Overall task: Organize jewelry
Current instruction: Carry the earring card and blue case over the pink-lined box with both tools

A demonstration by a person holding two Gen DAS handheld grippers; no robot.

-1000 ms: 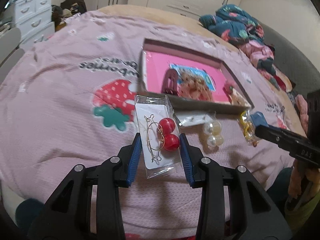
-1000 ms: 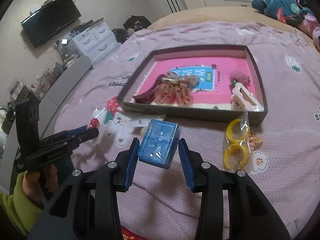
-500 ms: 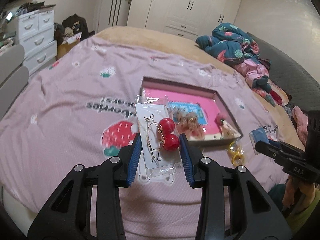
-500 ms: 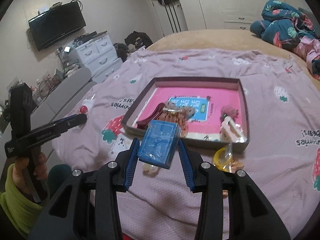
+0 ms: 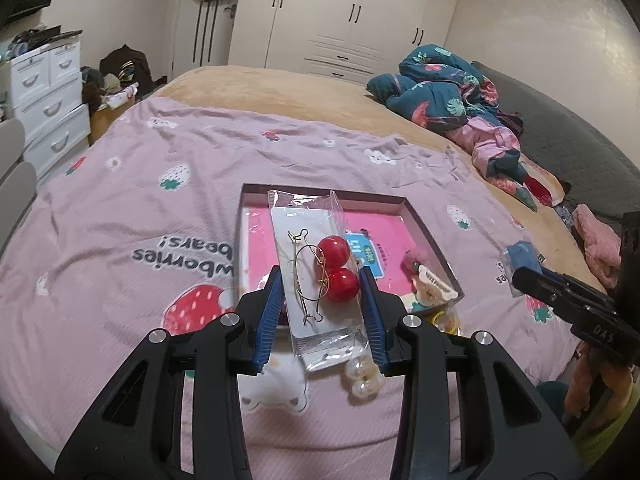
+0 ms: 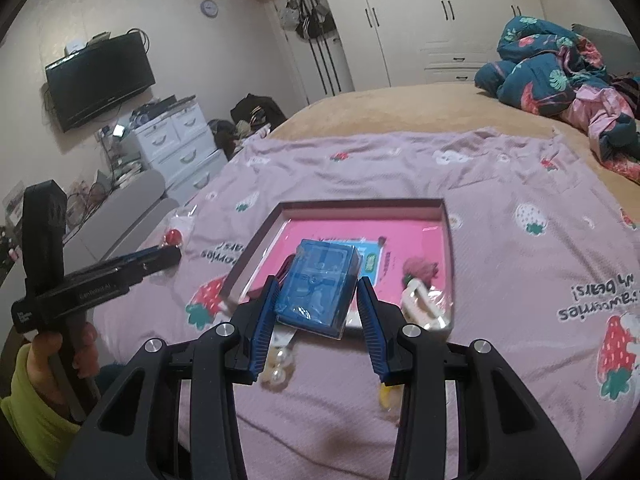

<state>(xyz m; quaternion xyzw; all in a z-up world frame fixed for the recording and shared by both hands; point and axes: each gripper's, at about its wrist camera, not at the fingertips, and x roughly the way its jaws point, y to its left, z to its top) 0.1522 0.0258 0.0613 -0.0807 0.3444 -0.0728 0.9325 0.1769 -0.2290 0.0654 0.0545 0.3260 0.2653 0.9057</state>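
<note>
"DAS" is printed on the right gripper (image 5: 520, 276); the blanket (image 5: 120, 216) left of the left gripper (image 5: 322, 292) reads "bears!" upside down.

A home bedroom: bed (image 5: 280, 92), white wardrobe (image 5: 348, 16), wall television (image 6: 100, 80).

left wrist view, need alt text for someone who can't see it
The left gripper holds a clear packet of red cherry earrings above a bed, over the near edge of an open box with a pink floor. Pearl earrings lie on the pink strawberry blanket just below, and the right gripper enters from the right holding a blue packet.
</note>
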